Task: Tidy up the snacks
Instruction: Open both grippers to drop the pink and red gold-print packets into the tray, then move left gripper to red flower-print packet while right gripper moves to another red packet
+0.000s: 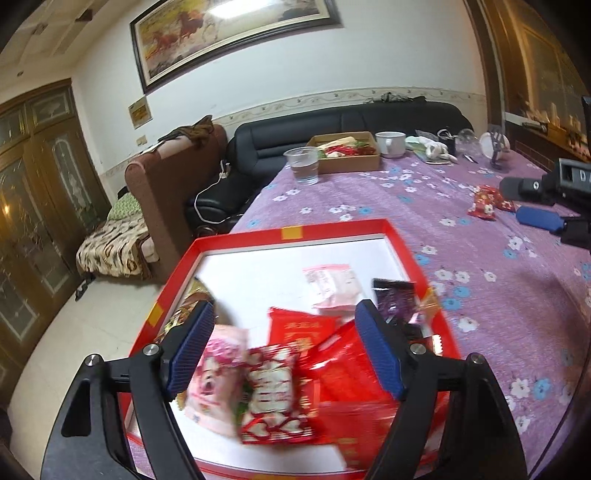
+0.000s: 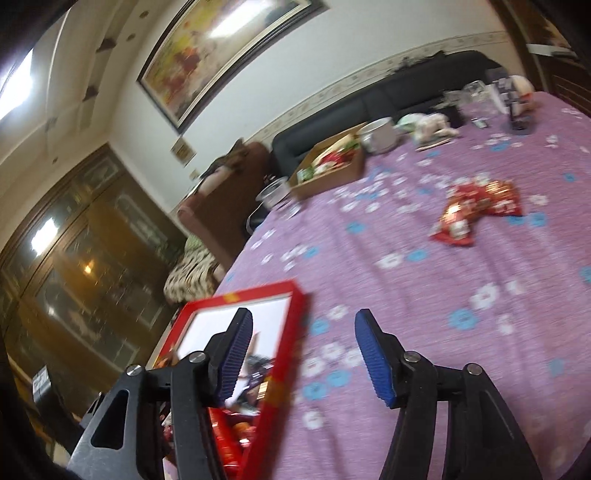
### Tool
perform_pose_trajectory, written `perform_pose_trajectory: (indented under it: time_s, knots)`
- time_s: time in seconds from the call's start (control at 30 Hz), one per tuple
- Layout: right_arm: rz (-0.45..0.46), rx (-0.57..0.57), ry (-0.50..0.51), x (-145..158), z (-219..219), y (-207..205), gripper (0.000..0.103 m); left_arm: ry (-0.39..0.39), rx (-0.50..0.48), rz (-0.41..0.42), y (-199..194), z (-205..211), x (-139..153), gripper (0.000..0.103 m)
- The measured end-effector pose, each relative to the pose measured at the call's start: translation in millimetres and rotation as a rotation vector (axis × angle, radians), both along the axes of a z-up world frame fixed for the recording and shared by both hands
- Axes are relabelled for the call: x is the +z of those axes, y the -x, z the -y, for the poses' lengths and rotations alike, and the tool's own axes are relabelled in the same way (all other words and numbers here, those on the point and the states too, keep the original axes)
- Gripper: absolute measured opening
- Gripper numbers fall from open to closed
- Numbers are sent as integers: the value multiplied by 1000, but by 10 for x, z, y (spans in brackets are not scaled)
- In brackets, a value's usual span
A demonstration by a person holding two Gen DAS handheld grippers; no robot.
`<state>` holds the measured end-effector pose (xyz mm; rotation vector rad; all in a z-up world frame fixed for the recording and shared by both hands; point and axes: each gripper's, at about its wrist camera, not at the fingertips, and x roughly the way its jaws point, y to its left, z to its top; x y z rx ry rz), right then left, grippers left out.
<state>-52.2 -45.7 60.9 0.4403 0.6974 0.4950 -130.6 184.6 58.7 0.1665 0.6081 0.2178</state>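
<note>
Lots of background stuff here: a big framed horse painting [image 1: 229, 35] fills the upper left of the frame, with a black leather sofa [image 1: 332, 125] below it and a brown armchair [image 1: 173, 173] to the left. On the purple flowered cloth [image 1: 480, 258] near the top sit a clear plastic cup [image 1: 303, 164], a white mug [image 1: 390, 144] and a small fan [image 1: 495, 147] at upper right

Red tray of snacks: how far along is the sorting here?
Mostly done: the red tray already holds many snack packets. Nothing is held; left gripper and right gripper are open. Left: the red packets on the purple tablecloth.
</note>
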Motion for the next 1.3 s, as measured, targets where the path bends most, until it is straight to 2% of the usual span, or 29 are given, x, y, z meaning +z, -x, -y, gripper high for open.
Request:
perform_pose_trajectory:
  time_s: [0.27, 0.5, 0.6, 0.67, 0.73, 0.77, 0.8, 0.87, 1.1, 1.23, 1.3]
  knots:
    - [-13, -112, -27, -2, 712, -118, 64, -90, -95, -17, -83, 563, 75, 80]
    - [-4, -211, -40, 118, 1322, -527, 65, -153, -222, -62, -206, 1098, 164, 84]
    - [49, -266, -95, 121, 1649, -688, 65, -146, -298, -98, -339, 1294, 267, 84]
    - [95, -296, -148, 0, 1892, -718, 65, -133, -342, -121, -499, 1404, 336, 84]
    - [24, -340, -199, -110, 2102, -782, 66, -125, -353, -145, -692, 1486, 363, 84]
    - [7, -338, -270, -149, 2221, -801, 66, -117, -357, -164, -823, 1541, 365, 84]
    - [11, -343, -337, -179, 2339, -804, 66, -114, -358, -179, -961, 1593, 364, 84]
    - [11, -392, -394, -220, 2521, -780, 66, -121, -354, -198, -1208, 1692, 332, 84]
    - [-73, -400, -436, -358, 2626, -903, 66, -116, -355, -274, -1814, 2127, 81, 84]
    - [-98, -396, -453, -381, 2609, -947, 66, -181, -399, -270, -1987, 2384, -73, 84]
    - [-106, -387, -464, -395, 2611, -939, 66, -189, -418, -275, -2091, 2462, -122, 84]
